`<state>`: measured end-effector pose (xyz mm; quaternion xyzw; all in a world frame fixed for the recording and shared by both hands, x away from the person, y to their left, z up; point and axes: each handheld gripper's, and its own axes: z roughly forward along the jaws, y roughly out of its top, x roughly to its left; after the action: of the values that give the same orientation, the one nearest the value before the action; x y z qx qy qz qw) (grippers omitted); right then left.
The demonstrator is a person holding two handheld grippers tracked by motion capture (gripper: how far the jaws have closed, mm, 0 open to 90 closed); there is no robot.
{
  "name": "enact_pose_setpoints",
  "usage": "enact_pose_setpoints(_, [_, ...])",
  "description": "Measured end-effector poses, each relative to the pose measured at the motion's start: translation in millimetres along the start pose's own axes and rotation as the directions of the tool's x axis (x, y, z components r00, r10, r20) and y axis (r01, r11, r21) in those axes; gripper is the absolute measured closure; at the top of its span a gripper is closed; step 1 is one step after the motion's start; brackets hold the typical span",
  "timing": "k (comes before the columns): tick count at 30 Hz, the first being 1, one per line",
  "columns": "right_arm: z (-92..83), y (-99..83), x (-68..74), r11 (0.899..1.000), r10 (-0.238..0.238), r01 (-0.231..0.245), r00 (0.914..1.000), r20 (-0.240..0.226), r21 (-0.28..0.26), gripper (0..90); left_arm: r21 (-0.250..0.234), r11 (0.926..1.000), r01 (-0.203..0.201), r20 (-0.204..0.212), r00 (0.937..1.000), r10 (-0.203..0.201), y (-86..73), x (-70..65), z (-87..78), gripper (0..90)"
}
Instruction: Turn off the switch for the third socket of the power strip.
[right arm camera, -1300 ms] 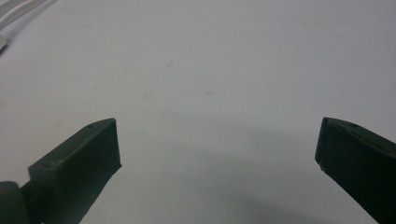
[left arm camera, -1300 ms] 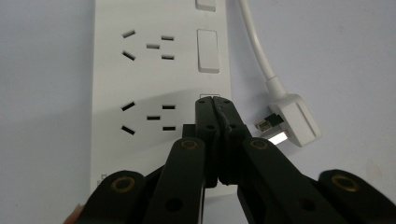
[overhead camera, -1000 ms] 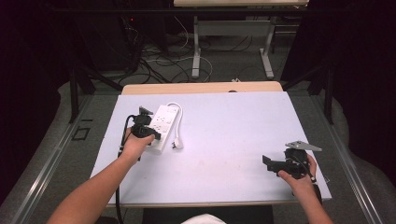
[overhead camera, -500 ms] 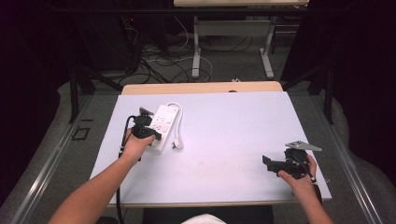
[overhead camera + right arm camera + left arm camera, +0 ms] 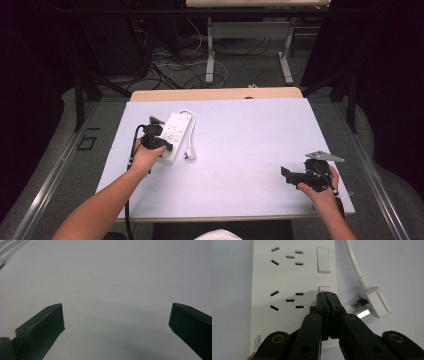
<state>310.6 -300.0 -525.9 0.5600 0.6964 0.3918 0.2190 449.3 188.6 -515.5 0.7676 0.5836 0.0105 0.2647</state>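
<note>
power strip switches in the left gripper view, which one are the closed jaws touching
The nearer switch, the one half hidden behind the shut tips of the left gripper. The farther switch on the power strip is fully visible and untouched.

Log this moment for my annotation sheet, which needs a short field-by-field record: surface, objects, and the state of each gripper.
surface: pale lavender table top
object: white plastic power strip with rocker switches, lying flat at the table's left
cord: white cable ending in a white plug, lying beside the strip
left gripper: shut, tips together at the lower white rocker switch on the strip; contact cannot be confirmed
right gripper: open, above bare table near the right edge, holding nothing
</note>
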Motion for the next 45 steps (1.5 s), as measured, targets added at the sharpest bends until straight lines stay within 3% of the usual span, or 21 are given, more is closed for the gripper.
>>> enact_pose_setpoints(12, [0.0, -0.4, -0.6, 1.000, -0.003, 0.003, 1.0000, -0.001, 0.004, 0.0, -0.011, 0.9996, 0.027, 0.021, 0.9994, -0.027, -0.4, 2.2, 0.5, 90.0])
enact_pose_setpoints(32, [2.1, 0.0, 1.3, 1.000, 0.006, -0.006, 1.0000, 0.001, 0.001, 0.0, -0.020, 0.9998, 0.001, 0.023, 0.9997, -0.001, -1.4, 1.7, -6.8, 89.2])
enact_pose_setpoints(45, [2.4, 0.3, 1.4, 1.000, 0.002, -0.001, 1.0000, -0.009, 0.007, 0.0, -0.050, 0.9987, -0.008, 0.018, 0.9998, 0.009, -0.5, -1.7, -16.5, 87.2])
